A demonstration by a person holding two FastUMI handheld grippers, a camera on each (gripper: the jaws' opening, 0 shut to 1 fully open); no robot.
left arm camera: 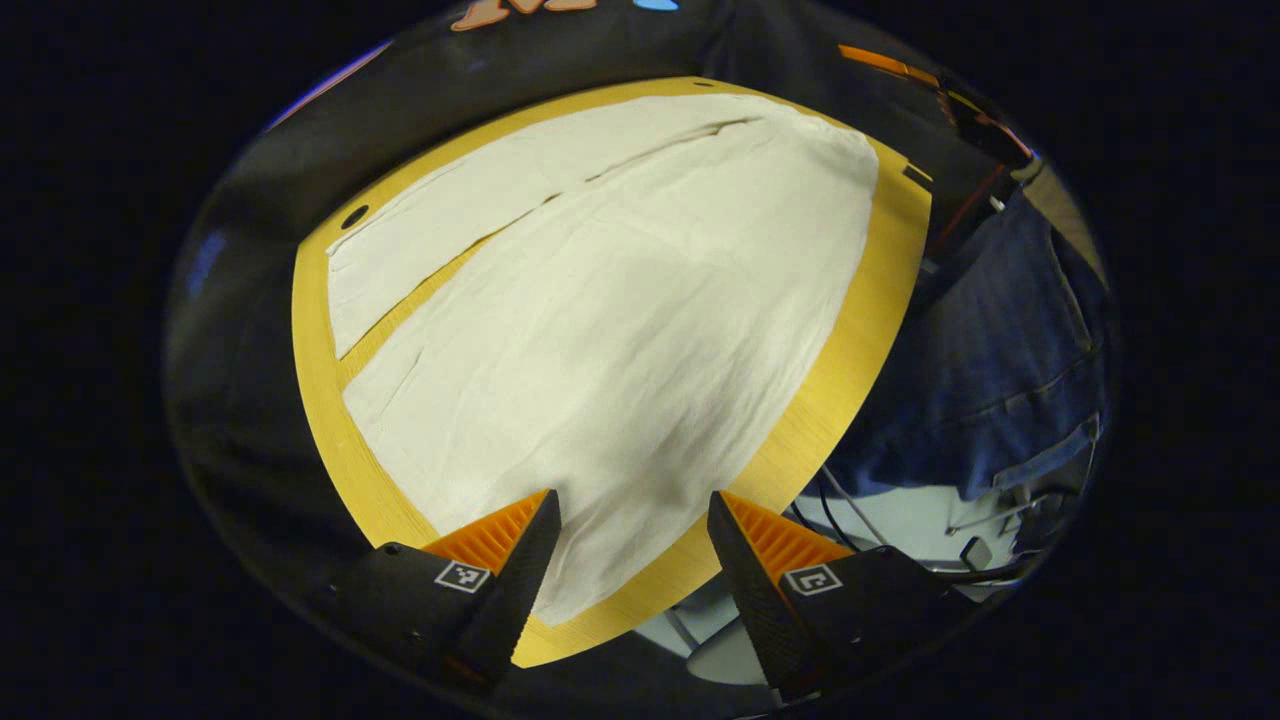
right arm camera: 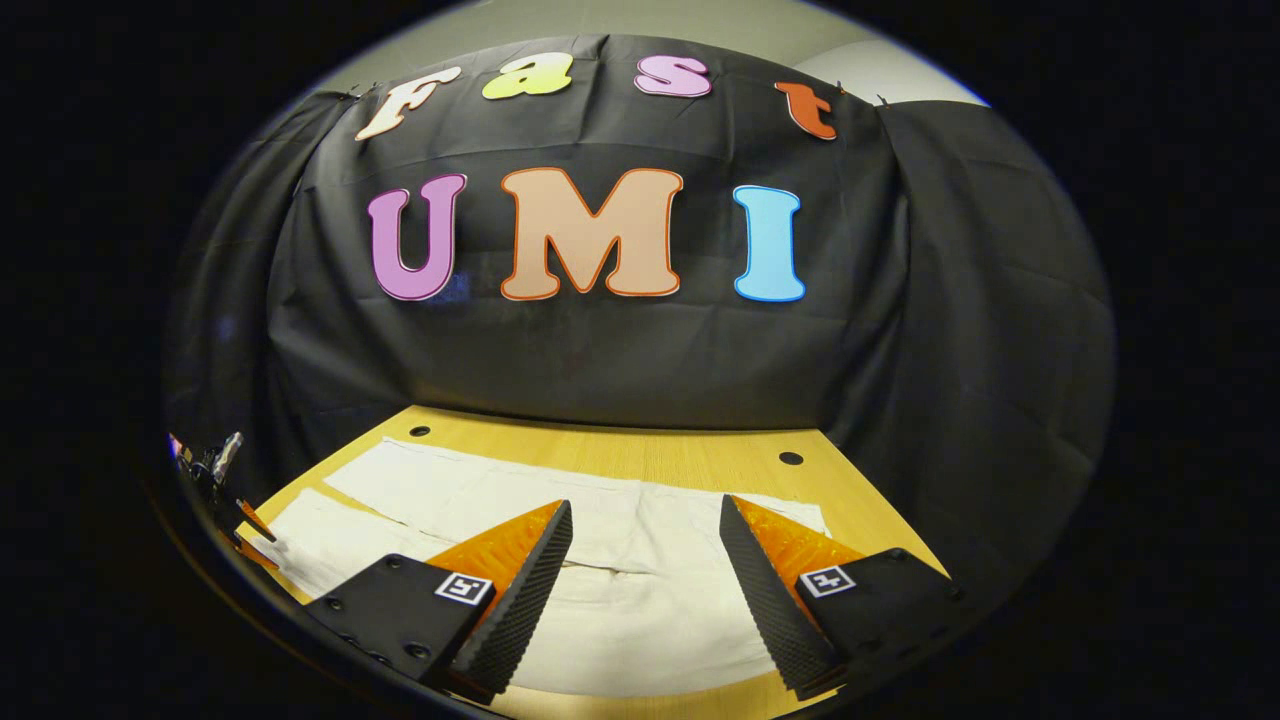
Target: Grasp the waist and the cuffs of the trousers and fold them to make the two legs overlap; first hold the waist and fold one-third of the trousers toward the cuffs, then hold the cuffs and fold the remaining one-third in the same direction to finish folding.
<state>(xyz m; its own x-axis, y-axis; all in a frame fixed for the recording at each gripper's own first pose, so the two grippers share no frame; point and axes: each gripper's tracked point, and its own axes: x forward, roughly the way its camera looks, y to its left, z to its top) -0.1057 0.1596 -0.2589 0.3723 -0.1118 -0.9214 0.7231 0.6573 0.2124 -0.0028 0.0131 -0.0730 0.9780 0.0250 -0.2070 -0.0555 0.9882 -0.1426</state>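
Note:
Cream-white trousers (left arm camera: 600,310) lie flat on a yellow wooden table (left arm camera: 860,330), their two legs side by side with a narrow gap between them. My left gripper (left arm camera: 632,510) hovers open above one end of the near leg, nothing between its fingers. In the right gripper view the same trousers (right arm camera: 620,600) spread across the table (right arm camera: 640,450) below my right gripper (right arm camera: 645,520), which is also open and holds nothing. Its fingers stand above the cloth near the table's front edge.
Black cloth walls (right arm camera: 620,350) close the booth behind and beside the table. A person in blue jeans (left arm camera: 1000,360) stands at the table's right side in the left gripper view, with cables (left arm camera: 850,510) and pale floor below. Small dark holes (right arm camera: 790,458) mark the tabletop.

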